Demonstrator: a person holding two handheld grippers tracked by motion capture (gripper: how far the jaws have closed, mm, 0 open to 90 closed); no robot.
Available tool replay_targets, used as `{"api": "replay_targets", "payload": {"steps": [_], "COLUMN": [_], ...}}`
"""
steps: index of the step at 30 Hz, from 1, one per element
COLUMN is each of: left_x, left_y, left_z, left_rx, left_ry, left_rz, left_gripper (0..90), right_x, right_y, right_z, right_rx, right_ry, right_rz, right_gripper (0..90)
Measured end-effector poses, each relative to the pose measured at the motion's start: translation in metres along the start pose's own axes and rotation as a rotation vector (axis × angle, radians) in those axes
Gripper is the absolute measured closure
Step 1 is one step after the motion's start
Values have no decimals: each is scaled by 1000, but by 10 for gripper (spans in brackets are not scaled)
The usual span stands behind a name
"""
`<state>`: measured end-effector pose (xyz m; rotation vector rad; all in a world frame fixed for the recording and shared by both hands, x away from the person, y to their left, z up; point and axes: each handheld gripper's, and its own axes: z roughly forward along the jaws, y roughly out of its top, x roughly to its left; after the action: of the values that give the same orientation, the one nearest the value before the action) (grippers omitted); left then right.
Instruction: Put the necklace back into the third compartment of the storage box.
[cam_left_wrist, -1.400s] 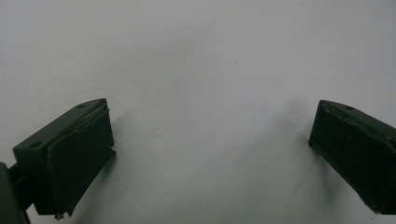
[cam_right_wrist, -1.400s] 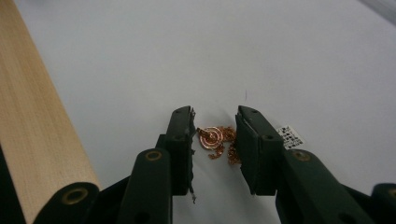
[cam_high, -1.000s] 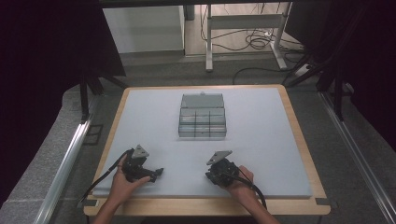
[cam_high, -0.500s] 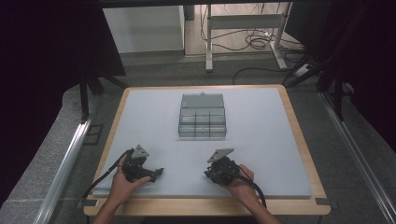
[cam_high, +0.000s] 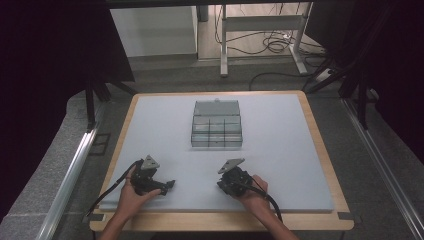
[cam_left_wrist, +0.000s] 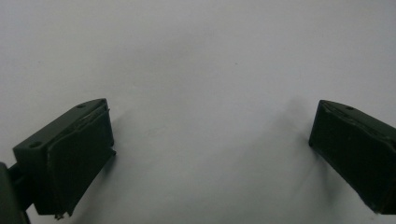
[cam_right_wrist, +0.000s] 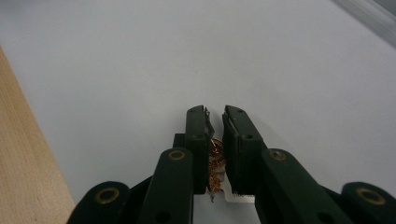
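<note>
Nothing shifted: your right gripper (cam_right_wrist: 215, 122) stayed clenched on a small coppery piece (cam_right_wrist: 215, 161), left gripper (cam_left_wrist: 210, 154) released, box (cam_high: 216, 124) unreached.
</note>
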<state>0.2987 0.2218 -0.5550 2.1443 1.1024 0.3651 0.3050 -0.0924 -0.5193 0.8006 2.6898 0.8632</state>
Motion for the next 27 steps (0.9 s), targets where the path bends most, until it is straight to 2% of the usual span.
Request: {"api": "replay_targets", "payload": {"steps": [1,4,16,27], "left_x": [0,0,0,0], "left_y": [0,0,0,0], "left_z": [0,0,0,0], "left_rx": [0,4,4,4], "left_ry": [0,0,-1,-1], "left_rz": [0,4,4,4], "left_gripper": [0,0,0,0], "right_x": [0,-2,-7,-12], "right_y": [0,-1,1,5], "right_z": [0,-1,-10,-31], "right_rx": [-1,-15,-62,-138], "right_ry": [2,11,22,42], "right_rz": [2,16,45,78], "right_gripper": [837,871,874,876]}}
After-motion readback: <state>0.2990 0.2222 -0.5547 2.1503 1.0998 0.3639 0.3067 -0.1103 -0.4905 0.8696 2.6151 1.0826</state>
